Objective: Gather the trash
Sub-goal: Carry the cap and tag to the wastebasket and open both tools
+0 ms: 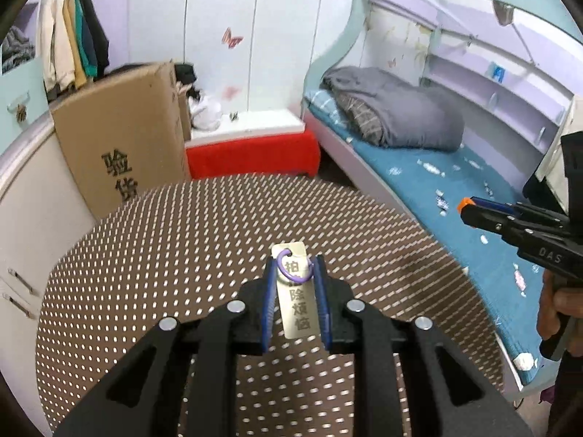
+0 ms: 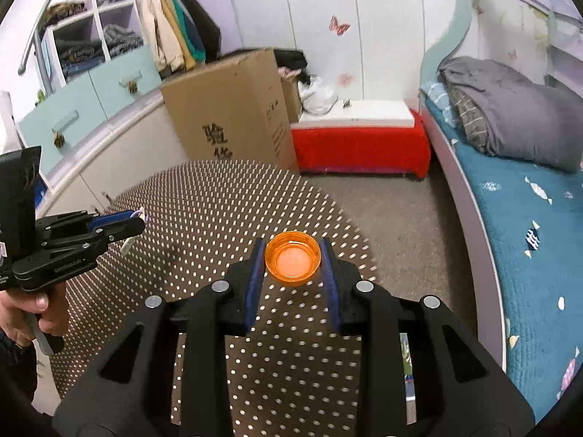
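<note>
Left gripper [image 1: 294, 266] was clamped narrow on a slim metal tag [image 1: 296, 298] with a purple ring [image 1: 291, 264], held clear above the brown dotted tabletop [image 1: 164, 255]. Right gripper [image 2: 293, 255] pinched an orange bottle cap [image 2: 292, 263], open side up, between its blue pads [image 2: 254, 284], also lifted off the table. A cardboard box [image 2: 233, 109] stood beyond.

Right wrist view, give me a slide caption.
Right tongs grip an orange bottle cap above the dotted table.
</note>
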`<state>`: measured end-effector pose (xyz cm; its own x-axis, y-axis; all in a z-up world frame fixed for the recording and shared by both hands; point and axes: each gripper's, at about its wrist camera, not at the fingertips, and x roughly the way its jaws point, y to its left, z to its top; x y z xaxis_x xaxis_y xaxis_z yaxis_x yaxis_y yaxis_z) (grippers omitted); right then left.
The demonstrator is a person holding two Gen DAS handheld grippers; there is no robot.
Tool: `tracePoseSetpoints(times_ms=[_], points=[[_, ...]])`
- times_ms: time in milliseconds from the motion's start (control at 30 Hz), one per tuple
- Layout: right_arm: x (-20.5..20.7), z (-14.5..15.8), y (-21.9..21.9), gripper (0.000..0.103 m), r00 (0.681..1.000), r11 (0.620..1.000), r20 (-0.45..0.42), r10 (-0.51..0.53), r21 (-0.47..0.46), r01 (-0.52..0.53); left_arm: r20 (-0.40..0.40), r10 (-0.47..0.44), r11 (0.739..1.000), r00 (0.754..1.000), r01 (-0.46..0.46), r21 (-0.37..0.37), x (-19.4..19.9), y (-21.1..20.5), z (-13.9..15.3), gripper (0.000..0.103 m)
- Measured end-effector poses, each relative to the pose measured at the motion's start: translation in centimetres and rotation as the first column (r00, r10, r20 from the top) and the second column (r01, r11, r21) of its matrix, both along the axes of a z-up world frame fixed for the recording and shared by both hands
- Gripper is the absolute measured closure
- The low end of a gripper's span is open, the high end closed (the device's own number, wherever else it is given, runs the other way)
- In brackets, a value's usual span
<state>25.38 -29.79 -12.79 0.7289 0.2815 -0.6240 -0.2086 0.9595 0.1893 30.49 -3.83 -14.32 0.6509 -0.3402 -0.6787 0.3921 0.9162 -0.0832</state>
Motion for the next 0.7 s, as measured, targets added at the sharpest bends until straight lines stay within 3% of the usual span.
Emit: tracePoseSetpoints(times_ms=[400,700], points=[[-4.9,5.5,-8.9,0.073,0.979,0.989,0.146,-0.142,0.067,0.133,0.134,-0.144,0.988,0.98,0.15,-0.034,-2.9,-8.8,7.4,0.084],[-7.8,5.0,-19.0,0.073,0.928,0.928,0.115,-0.354,0.163,0.334,0.168,-0.288,0.954,0.943,0.298,-0.04,-4.4,-18.7,9.5,0.084]])
